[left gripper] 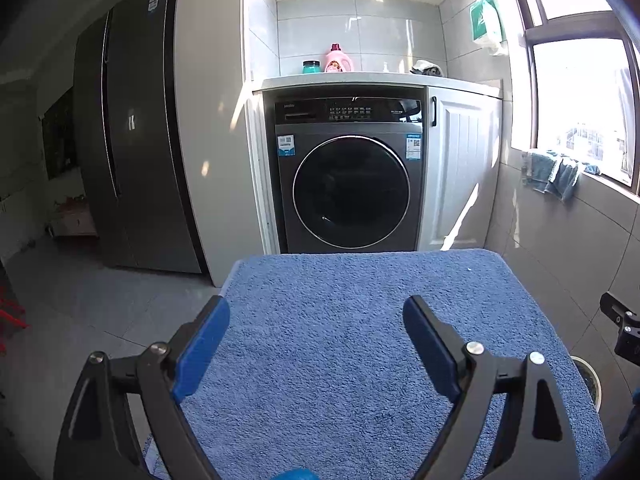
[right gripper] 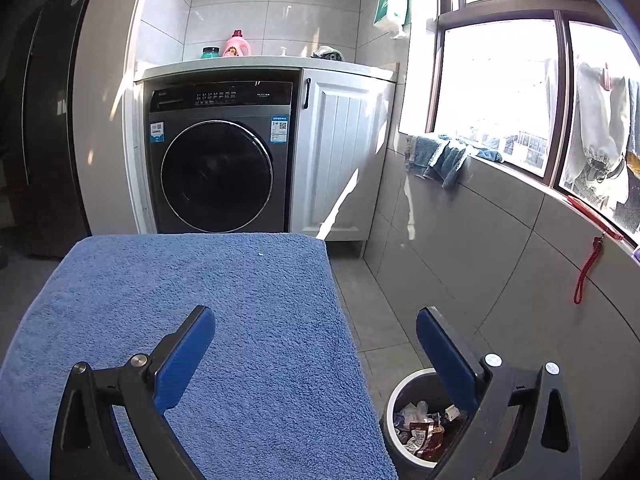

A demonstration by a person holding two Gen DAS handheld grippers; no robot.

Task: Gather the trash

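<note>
Tools: left tool (left gripper: 316,320) and right tool (right gripper: 316,328) both gaped, empty.
Risk: bin (right gripper: 404,396) (already full) might spill wrappers (right gripper: 420,428) if nudged.

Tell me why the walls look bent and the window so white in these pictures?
Left wrist view: the fisheye lens bows the fridge and the window frame, and daylight washes out the glass. Right wrist view: same bending, window blown white, with a sun streak down the cabinet; the towel stays sharp.
</note>
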